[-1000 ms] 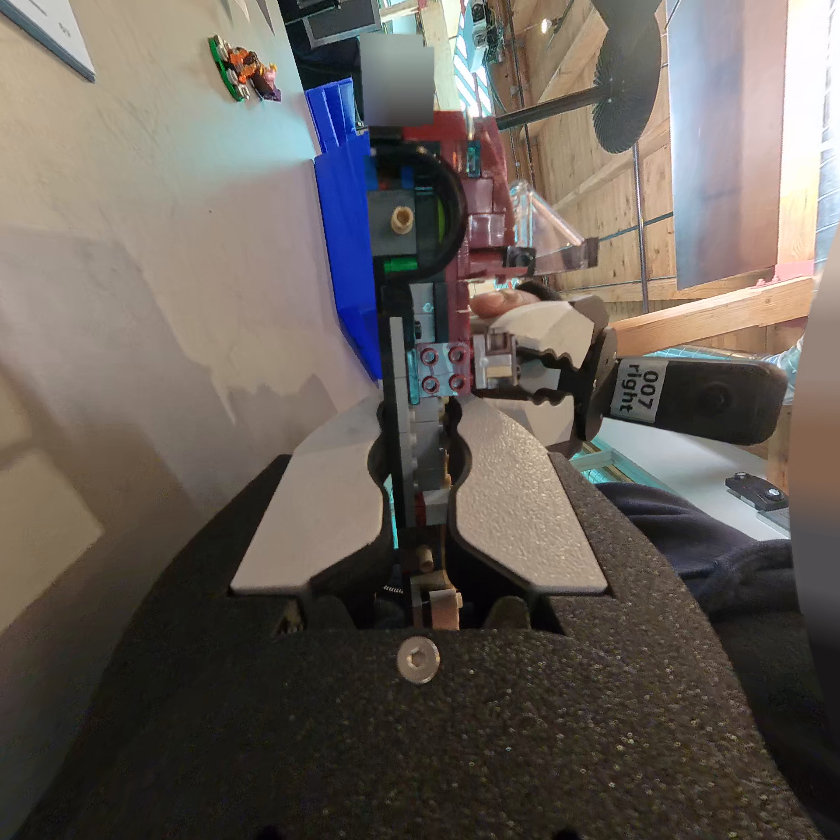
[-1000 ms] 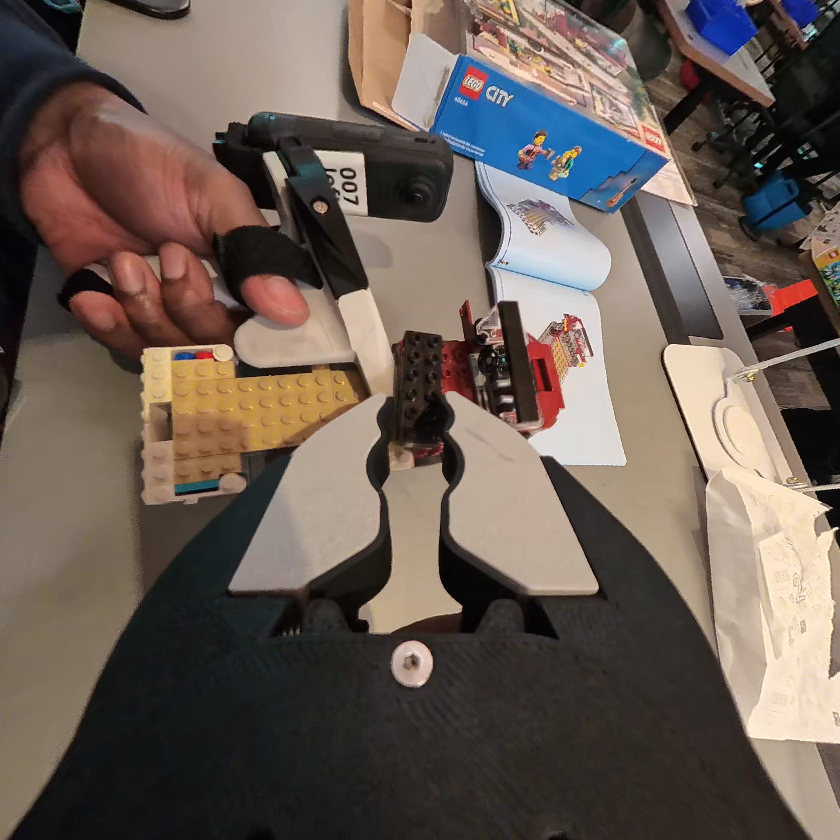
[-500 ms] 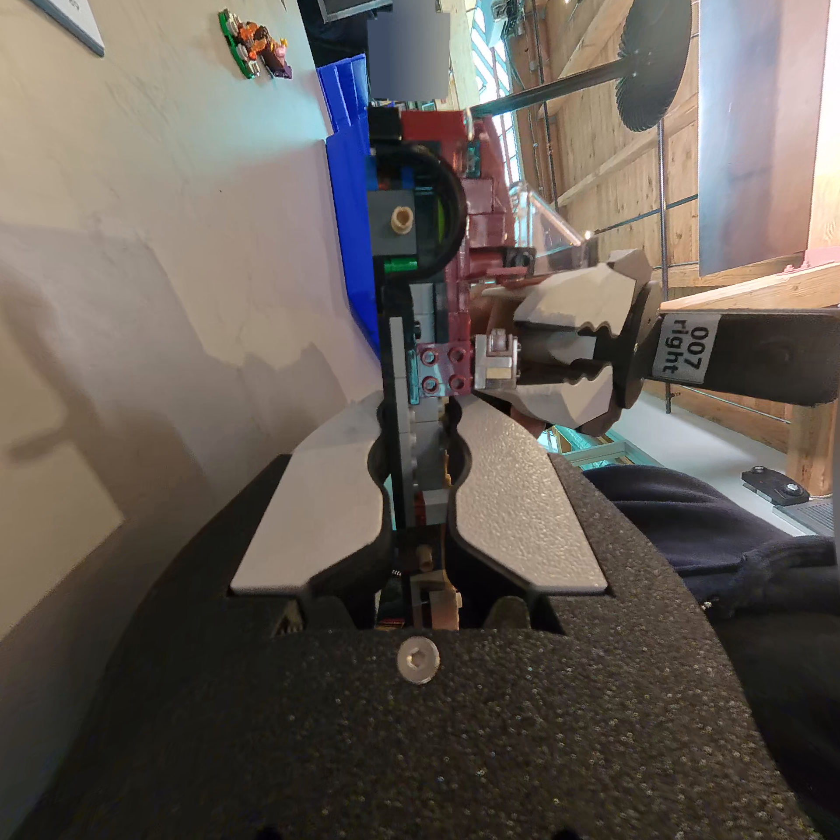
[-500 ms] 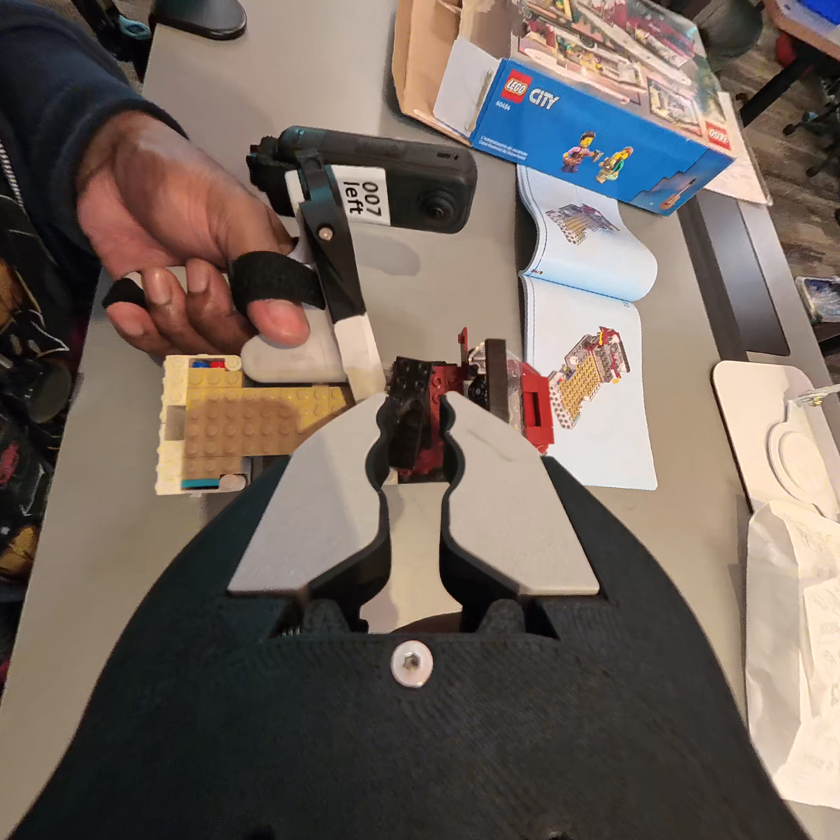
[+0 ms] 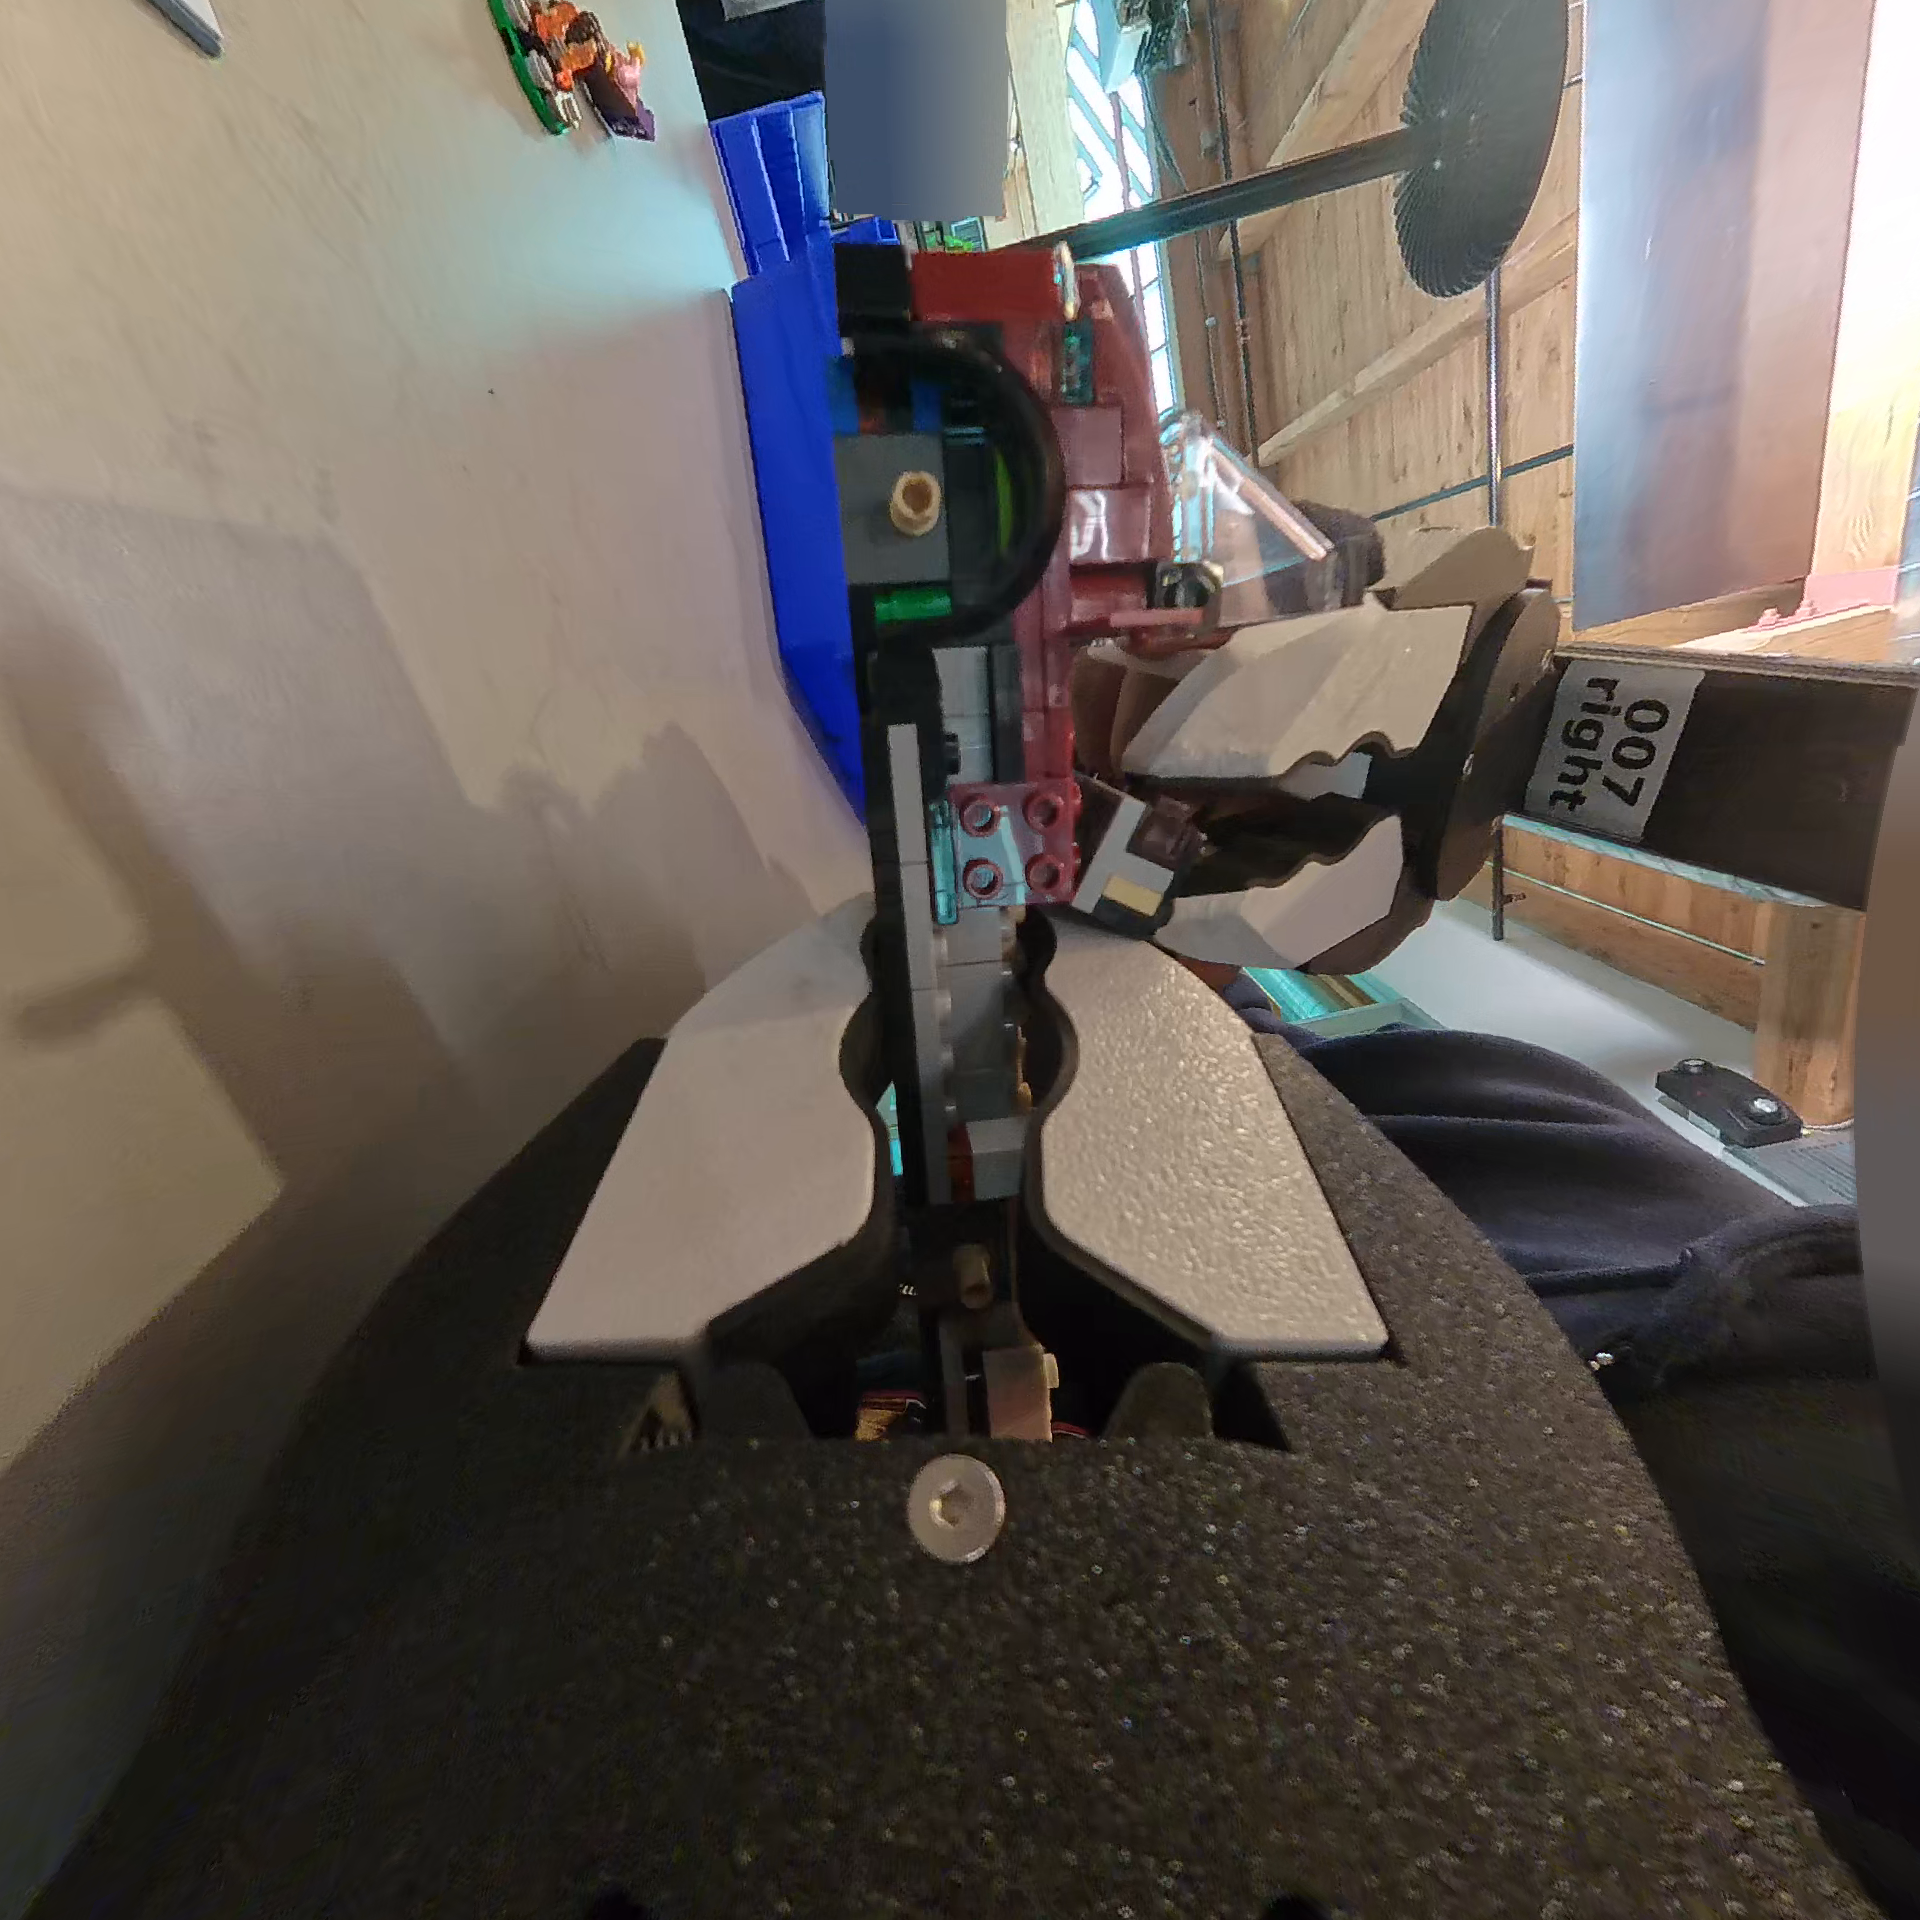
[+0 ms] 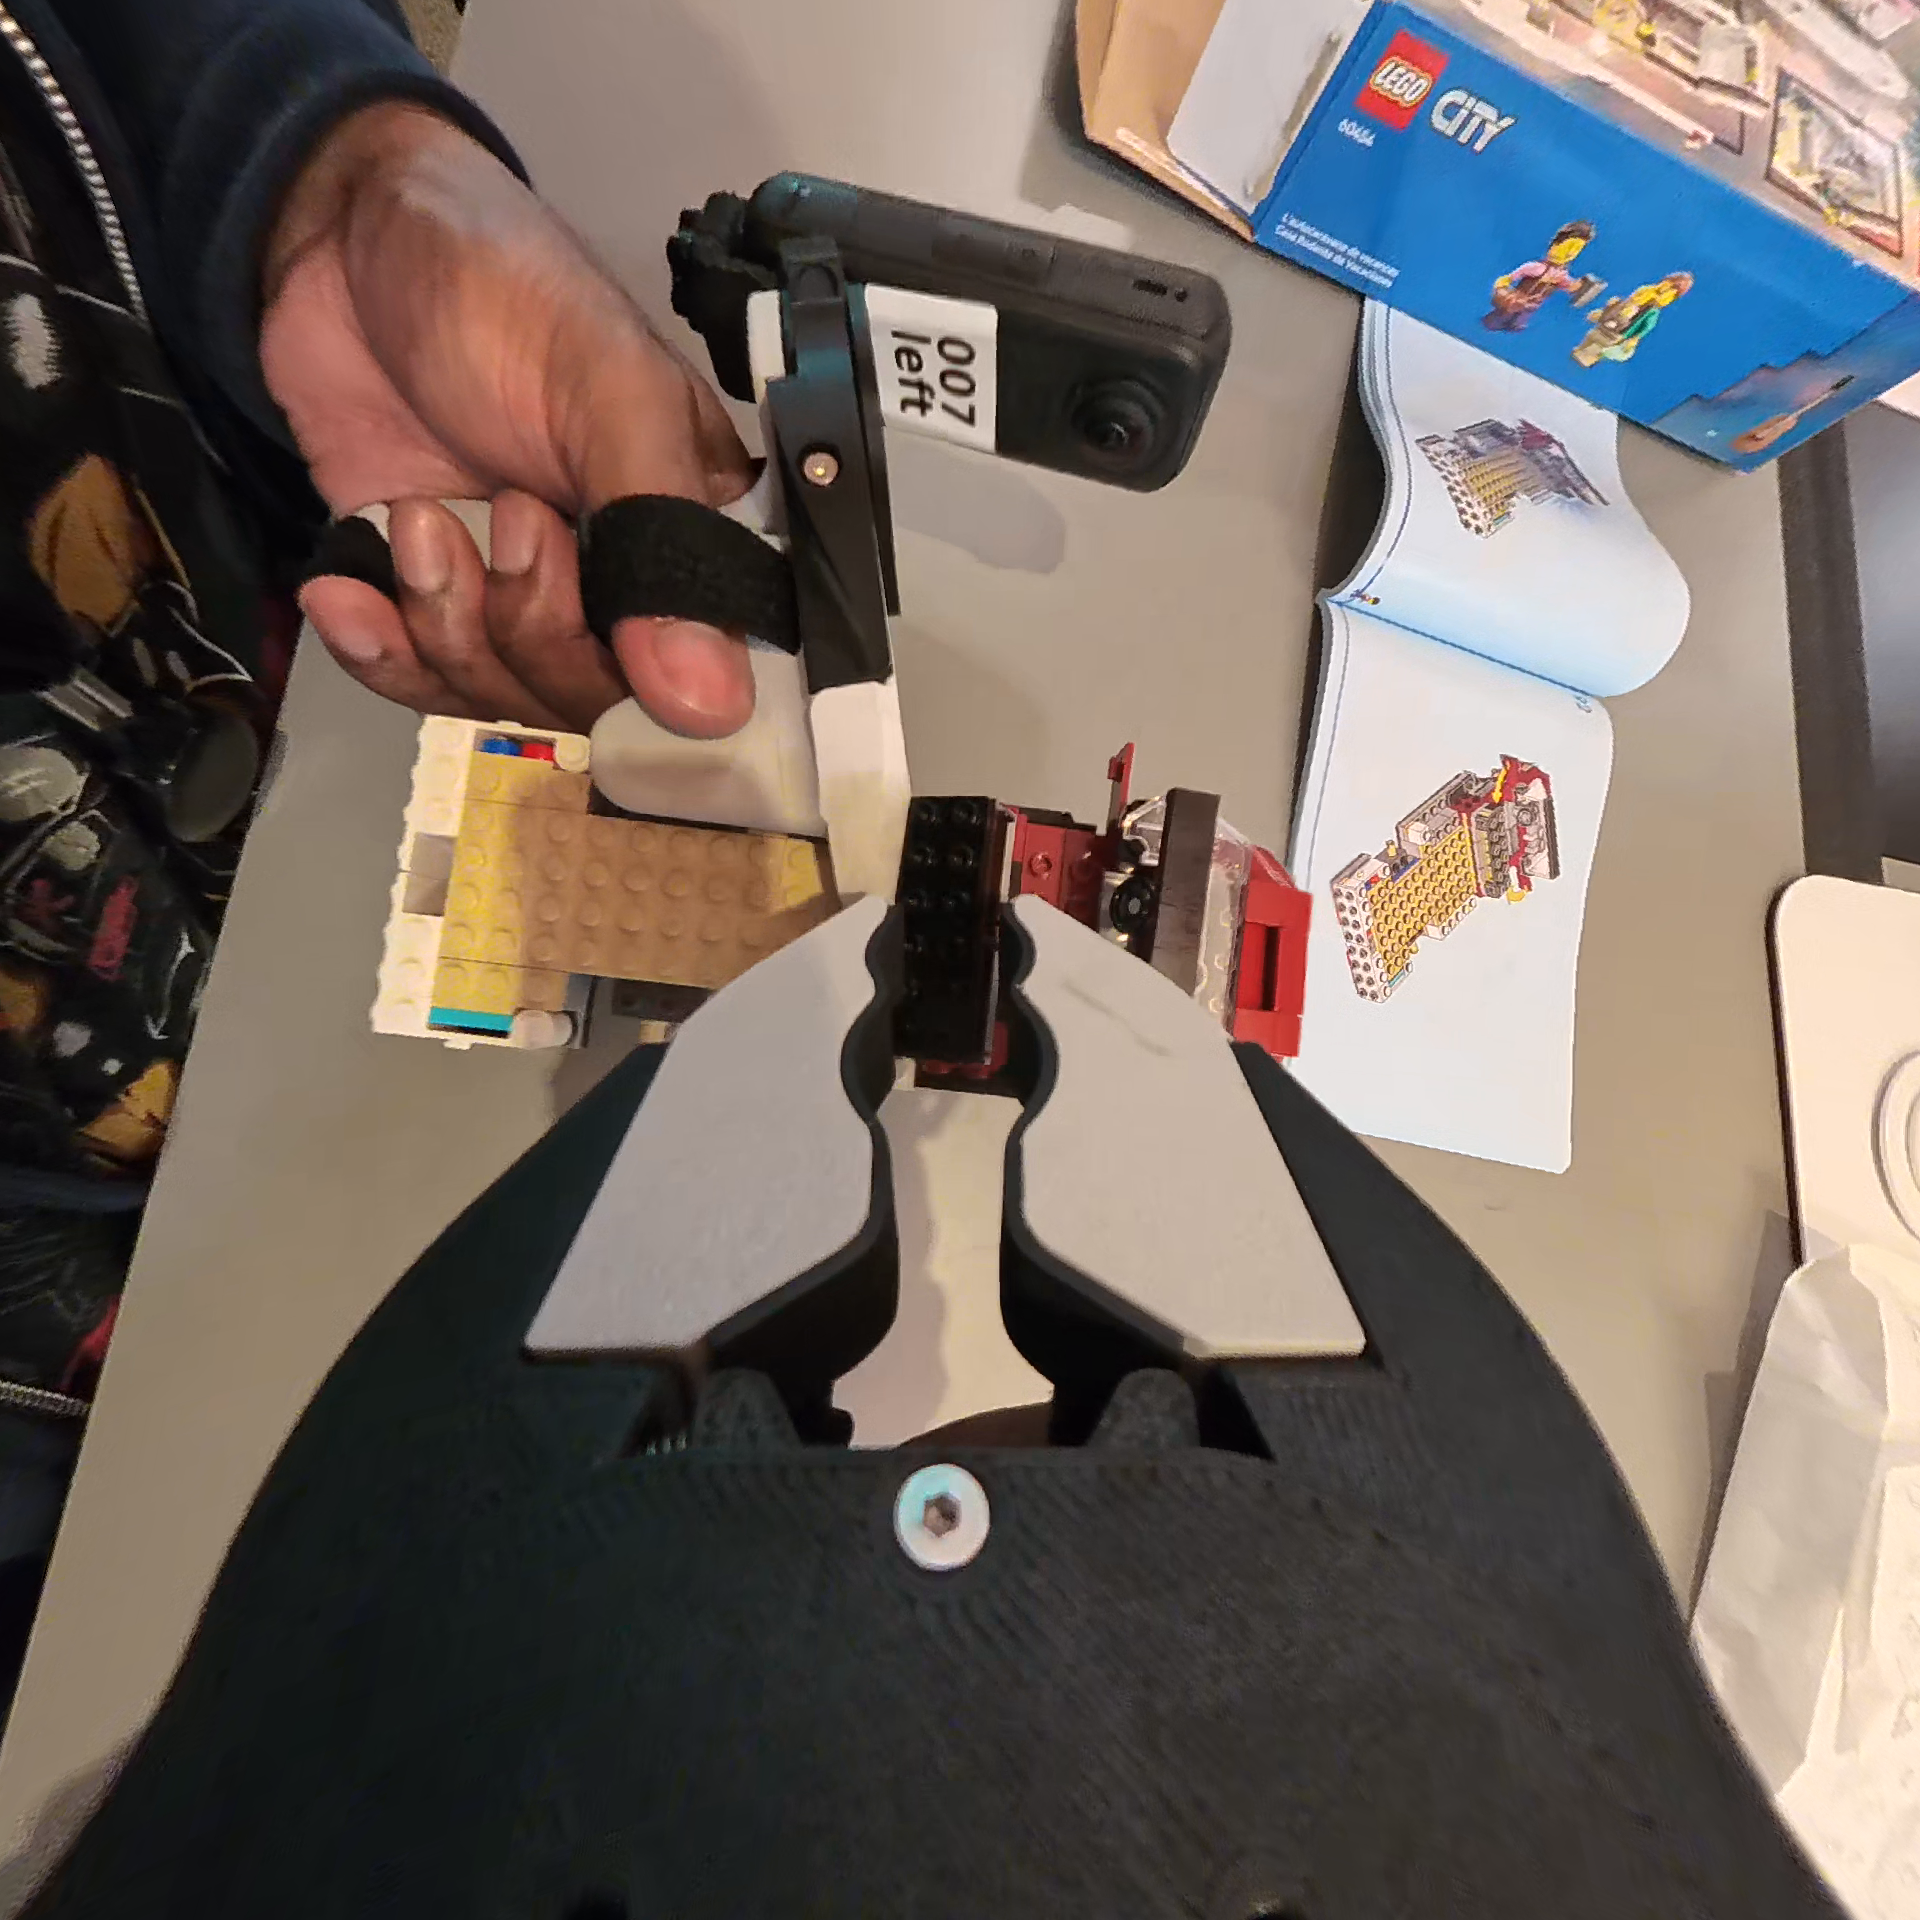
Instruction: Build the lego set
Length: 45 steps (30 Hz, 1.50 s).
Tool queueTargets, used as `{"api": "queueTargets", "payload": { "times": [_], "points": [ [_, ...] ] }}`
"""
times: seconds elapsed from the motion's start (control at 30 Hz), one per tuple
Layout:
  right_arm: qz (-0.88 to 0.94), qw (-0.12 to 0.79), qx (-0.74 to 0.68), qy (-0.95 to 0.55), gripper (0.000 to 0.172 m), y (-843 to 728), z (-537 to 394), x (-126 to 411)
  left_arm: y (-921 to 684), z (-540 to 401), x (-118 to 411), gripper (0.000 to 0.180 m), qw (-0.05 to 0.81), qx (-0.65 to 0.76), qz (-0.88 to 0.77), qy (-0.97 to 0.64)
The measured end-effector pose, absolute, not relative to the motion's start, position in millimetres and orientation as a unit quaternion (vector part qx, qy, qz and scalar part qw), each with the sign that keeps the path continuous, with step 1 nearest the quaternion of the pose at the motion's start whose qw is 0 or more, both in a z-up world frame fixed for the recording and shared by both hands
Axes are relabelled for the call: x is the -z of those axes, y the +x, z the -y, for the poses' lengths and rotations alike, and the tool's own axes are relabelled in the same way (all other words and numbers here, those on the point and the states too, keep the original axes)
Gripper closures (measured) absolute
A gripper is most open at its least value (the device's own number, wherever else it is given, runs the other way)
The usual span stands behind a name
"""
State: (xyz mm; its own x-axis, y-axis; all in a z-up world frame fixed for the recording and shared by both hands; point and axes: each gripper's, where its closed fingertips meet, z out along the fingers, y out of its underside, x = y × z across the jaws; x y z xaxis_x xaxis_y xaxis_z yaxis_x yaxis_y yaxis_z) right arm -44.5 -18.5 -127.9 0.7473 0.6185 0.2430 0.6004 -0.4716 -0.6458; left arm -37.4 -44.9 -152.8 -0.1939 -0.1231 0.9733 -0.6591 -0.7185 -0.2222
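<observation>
We see the left gripper [image 5: 956,997] clamped on the grey-and-black edge of a studded brick vehicle [image 5: 997,540], dark red with a clear windscreen (its tan and white rear shows in the right wrist view). The right gripper [image 6: 951,966] pinches a black studded block [image 6: 945,914] set against the vehicle's red cab, both pebbled grey pads pressed to its sides. Beyond the vehicle lie an open instruction booklet [image 6: 1475,831] and a glossy blue box [image 6: 1558,208] on the smooth grey table [image 6: 1143,582].

Open grey tabletop [image 6: 1195,582] behind the brick vehicle [image 6: 1143,894], instruction booklet [image 6: 1475,727] and box [image 6: 1558,208] rightward.
</observation>
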Motion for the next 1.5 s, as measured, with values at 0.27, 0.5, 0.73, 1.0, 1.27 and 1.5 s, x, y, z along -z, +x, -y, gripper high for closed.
{"api": "queueTargets", "payload": {
  "times": [0.27, 0.5, 0.73, 1.0, 1.27, 1.5],
  "points": [
    [0.342, 0.382, -0.007, -0.858, 0.155, -41.1, 16.0, 122.9, -38.7, 43.8, 154.9, 0.16, 0.197, -0.702, 0.315, 0.607],
    [0.326, 0.382, -0.009, -0.865, 0.153, -46.7, 19.3, 123.3, -38.2, 44.6, 155.1, 0.16, 0.197, -0.702, 0.312, 0.609],
    [0.285, 0.374, -0.006, -0.883, 0.156, -41.7, 16.7, 131.8, -38.6, 45.3, 156.4, 0.16, 0.185, -0.7, 0.313, 0.615],
    [0.275, 0.36, -0.005, -0.891, 0.156, -40.4, 18.6, 136.0, -38.8, 46.6, 160.8, 0.159, 0.17, -0.689, 0.324, 0.625],
    [0.275, 0.356, 0.009, -0.893, 0.157, -37.4, 17.3, 134.4, -37.0, 42.4, 161.0, 0.159, 0.105, -0.669, 0.368, 0.637],
    [0.276, 0.35, 0.013, -0.895, 0.157, -33.9, 16.5, 137.5, -35.5, 42.1, 163.6, 0.158, 0.077, -0.655, 0.397, 0.639]
  ]
}}
